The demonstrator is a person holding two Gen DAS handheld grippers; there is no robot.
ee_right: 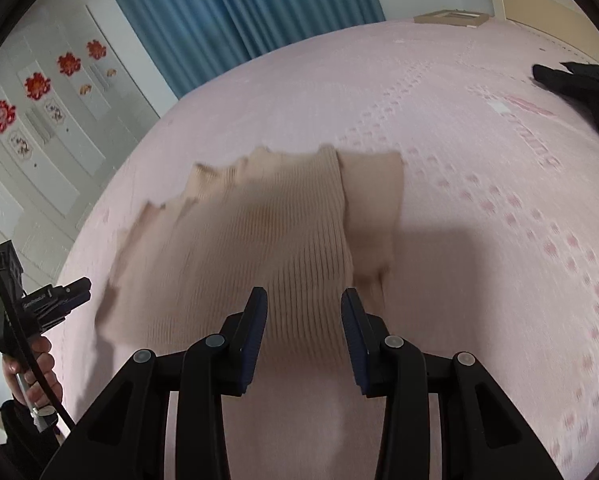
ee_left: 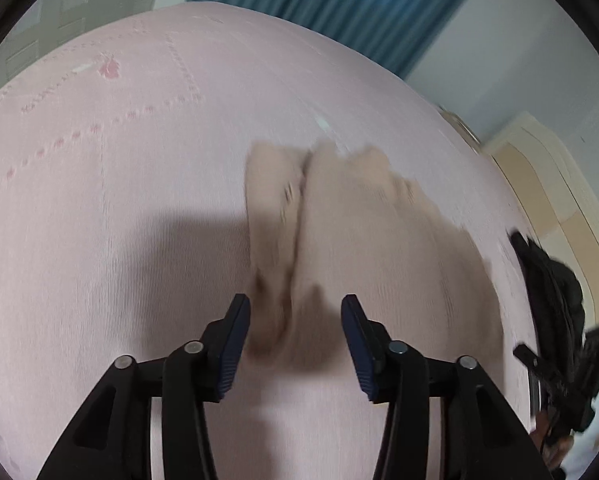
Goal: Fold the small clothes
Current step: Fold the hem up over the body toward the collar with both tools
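A: What is the left gripper (ee_left: pixel 295 322) built from?

B: Black plastic arms, angular with triangular cut-outs, filling the bottom of the left wrist view. Round silver screws sit at the joints, and dark blue ribbed pads line the inner faces of the fingers (ee_left: pixel 233 350).

A: Is the right gripper (ee_right: pixel 304 316) the same?

B: Same black linkage, the same silver screws and blue ribbed pads.

A: Anything of the person?

B: At the lower left of the right wrist view, a hand (ee_right: pixel 33 376) on a silver handle, with a black cable (ee_right: pixel 19 344) looping past it.
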